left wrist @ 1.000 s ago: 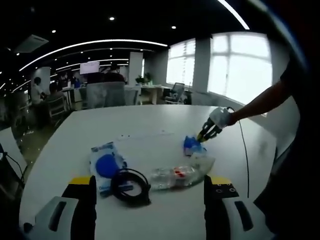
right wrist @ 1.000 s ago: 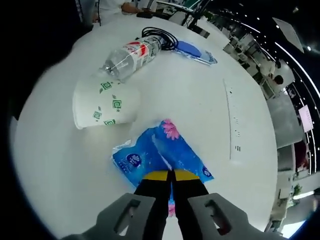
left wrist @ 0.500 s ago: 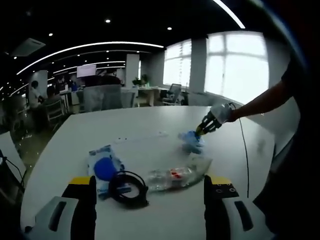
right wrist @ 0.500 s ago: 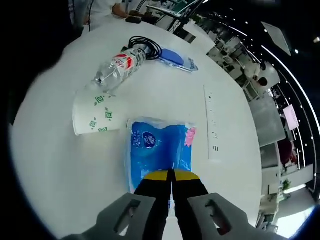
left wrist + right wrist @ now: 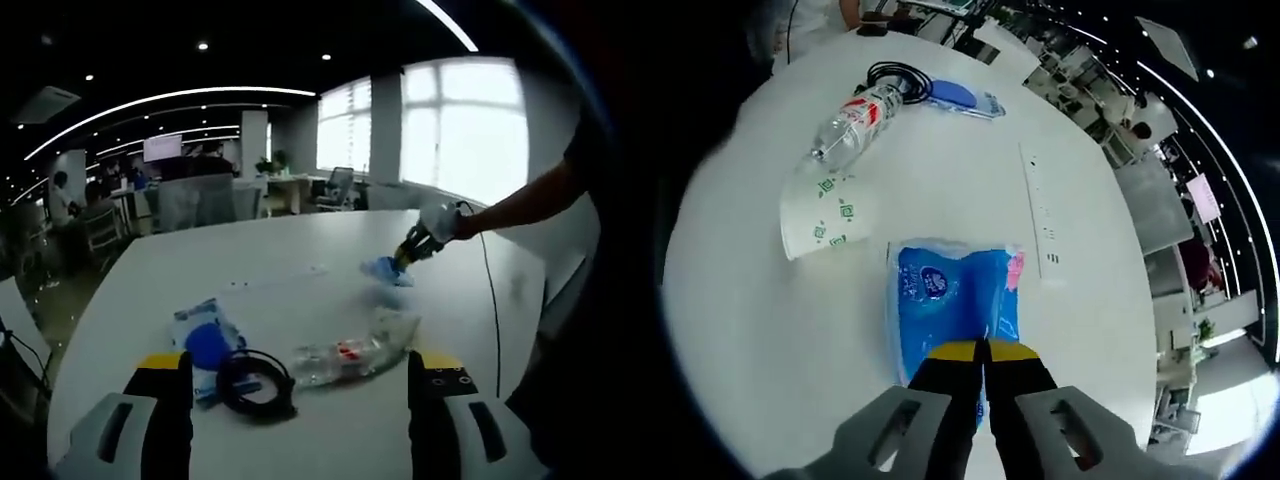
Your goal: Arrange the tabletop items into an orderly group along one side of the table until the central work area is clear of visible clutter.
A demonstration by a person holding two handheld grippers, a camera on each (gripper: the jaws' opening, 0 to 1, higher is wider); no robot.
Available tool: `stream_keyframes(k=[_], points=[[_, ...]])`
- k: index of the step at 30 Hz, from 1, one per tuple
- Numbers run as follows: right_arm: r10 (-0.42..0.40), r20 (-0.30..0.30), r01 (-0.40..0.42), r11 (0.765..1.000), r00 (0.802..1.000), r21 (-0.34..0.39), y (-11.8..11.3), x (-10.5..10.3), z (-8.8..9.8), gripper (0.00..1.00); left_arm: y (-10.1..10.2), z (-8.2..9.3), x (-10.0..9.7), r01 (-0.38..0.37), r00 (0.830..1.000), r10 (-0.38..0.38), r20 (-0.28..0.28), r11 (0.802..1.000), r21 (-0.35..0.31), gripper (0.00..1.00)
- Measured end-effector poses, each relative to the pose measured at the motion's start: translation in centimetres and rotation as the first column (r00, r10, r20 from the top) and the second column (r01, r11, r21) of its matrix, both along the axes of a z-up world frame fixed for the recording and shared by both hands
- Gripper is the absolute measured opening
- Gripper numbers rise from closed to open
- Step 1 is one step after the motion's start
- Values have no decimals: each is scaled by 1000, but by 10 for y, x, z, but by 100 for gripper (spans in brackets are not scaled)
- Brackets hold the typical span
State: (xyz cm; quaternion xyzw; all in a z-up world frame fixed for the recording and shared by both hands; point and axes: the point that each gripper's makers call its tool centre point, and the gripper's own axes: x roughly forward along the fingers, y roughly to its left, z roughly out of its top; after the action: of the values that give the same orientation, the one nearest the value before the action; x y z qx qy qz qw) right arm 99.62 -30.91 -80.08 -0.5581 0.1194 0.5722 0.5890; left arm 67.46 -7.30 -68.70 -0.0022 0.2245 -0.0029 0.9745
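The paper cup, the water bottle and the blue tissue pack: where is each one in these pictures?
paper cup (image 5: 828,214), right gripper view, on its patterned side wall.
water bottle (image 5: 853,122), right gripper view, on its clear body near the red label.
blue tissue pack (image 5: 950,300), right gripper view, on its blue top face.

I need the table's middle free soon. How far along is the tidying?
Early, as far as the pictures show. No item looks grouped along a side yet. In hand: the right gripper is shut on the blue tissue pack, apparently lifted off the table. Left: the paper cup, water bottle, black cable and blue packet lie scattered, and the left gripper is open.
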Motion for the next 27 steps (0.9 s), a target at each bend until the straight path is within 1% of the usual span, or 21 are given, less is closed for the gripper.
stream_keyframes(k=[3,5,8,12,13,15,16,17,19,21,22,25,26,27], points=[[-7,1,7,1000,1000,-12,-1,-3,-4,0,0,-1,0,7,1000,-7,-4,1000,3,87],[-26,3,26,999,1000,-35,-4,-4,-10,0,0,-1,-1,9,1000,-9,-6,1000,4,87],[-60,-17,59,998,998,-38,-3,-2,-28,0,1,-1,-3,6,1000,-6,-7,1000,2,87],[-85,-25,84,996,996,-44,-3,-2,-35,0,2,-1,-5,3,1000,-3,-10,1000,3,87],[-110,-32,109,993,993,-43,-3,-1,-38,0,2,-1,-7,0,1000,0,-13,1000,5,87],[-136,-41,134,990,990,-39,-2,0,-41,0,2,0,-9,-5,1000,5,-15,1000,5,87],[-158,-44,157,987,986,-35,-3,1,-39,0,2,0,-10,-7,1000,7,-15,1000,6,87],[-192,-61,191,981,979,-27,-4,2,-41,0,3,0,-11,-10,1000,10,-16,1000,6,87],[-231,-88,231,973,969,-9,-2,2,-43,0,3,0,-13,-14,1000,14,-19,1000,6,87],[-244,-77,244,970,967,-3,-1,7,-42,0,5,0,-14,-20,1000,20,-22,1000,5,87],[-265,-85,266,964,960,0,-1,5,-42,0,5,0,-15,-21,999,21,-23,1000,3,87],[-291,-84,292,956,953,2,-3,7,-41,0,6,0,-15,-22,999,22,-23,1000,1,87],[-331,-107,334,942,938,12,-3,7,-42,0,6,0,-15,-22,1000,22,-19,1000,-3,87],[-346,-115,350,937,931,13,-3,7,-42,0,7,0,-15,-22,1000,22,-19,1000,-4,87]])
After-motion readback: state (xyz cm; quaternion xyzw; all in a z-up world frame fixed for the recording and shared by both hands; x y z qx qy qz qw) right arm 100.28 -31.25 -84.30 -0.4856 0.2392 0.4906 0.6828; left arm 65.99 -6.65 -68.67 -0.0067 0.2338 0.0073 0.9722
